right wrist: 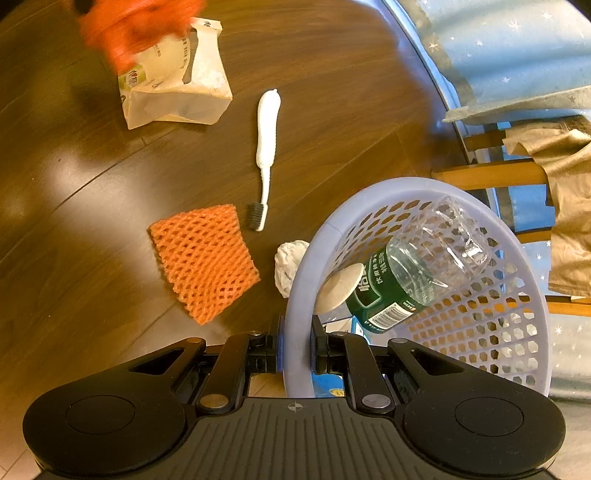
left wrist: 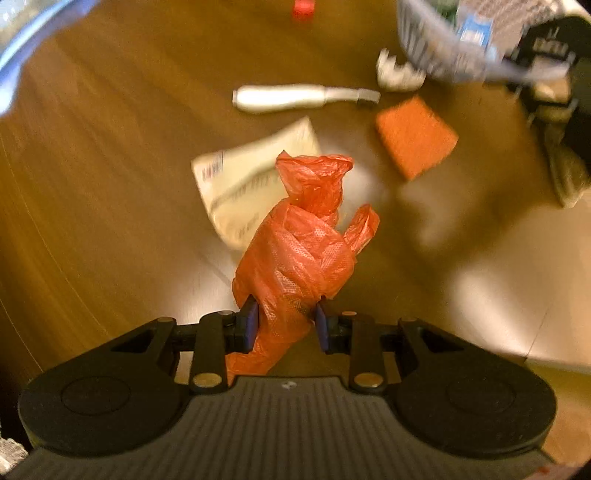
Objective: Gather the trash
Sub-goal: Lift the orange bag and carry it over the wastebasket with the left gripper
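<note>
My left gripper (left wrist: 286,326) is shut on a crumpled orange plastic bag (left wrist: 306,243), held above the wooden floor. The same bag (right wrist: 129,26) shows as an orange blur at the top left of the right wrist view. My right gripper (right wrist: 297,349) is shut on the rim of a pale blue basket (right wrist: 299,295). Inside the basket lie a clear plastic bottle with a green label (right wrist: 413,269) and a round beige lid (right wrist: 340,286). On the floor lie a paper bag (right wrist: 177,85), a white toothbrush (right wrist: 266,147), an orange foam net (right wrist: 205,258) and a white paper ball (right wrist: 290,264).
The basket (left wrist: 436,48) and the other gripper appear at the top right of the left wrist view. A small red object (left wrist: 303,8) lies far off on the floor. Wooden chair legs (right wrist: 491,177) with tan cloth and a blue starred fabric (right wrist: 517,48) stand at the right.
</note>
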Demonstrator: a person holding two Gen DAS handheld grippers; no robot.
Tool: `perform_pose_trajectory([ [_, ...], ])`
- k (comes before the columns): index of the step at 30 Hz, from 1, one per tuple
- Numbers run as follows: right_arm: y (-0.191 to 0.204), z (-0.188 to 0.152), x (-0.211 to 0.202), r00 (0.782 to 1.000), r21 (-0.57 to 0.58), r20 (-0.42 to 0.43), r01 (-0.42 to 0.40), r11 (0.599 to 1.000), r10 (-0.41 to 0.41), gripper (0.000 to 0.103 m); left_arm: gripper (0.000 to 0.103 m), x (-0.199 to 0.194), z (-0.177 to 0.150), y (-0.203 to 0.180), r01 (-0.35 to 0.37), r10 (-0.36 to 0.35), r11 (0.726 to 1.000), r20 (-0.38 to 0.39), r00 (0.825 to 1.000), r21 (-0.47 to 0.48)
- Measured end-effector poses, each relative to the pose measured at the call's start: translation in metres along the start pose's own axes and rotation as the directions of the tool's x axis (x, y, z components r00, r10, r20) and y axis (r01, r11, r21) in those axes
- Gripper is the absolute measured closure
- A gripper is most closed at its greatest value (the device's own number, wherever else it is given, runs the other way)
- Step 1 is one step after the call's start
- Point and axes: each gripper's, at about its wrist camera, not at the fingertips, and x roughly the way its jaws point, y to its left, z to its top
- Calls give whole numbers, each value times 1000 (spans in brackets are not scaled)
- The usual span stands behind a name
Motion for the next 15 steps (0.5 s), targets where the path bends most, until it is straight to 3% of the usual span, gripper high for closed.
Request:
perform_pose_trajectory([
  [7,0,-2,-4,1000,-3,14,1,1000,-1,94,77,-62,53,-26,26,-34,999,177,984,43],
  [15,3,-4,-6,1000,-3,25,1,1000,-1,94,77,-104,102,-51,83,-109,991,286,952,102],
])
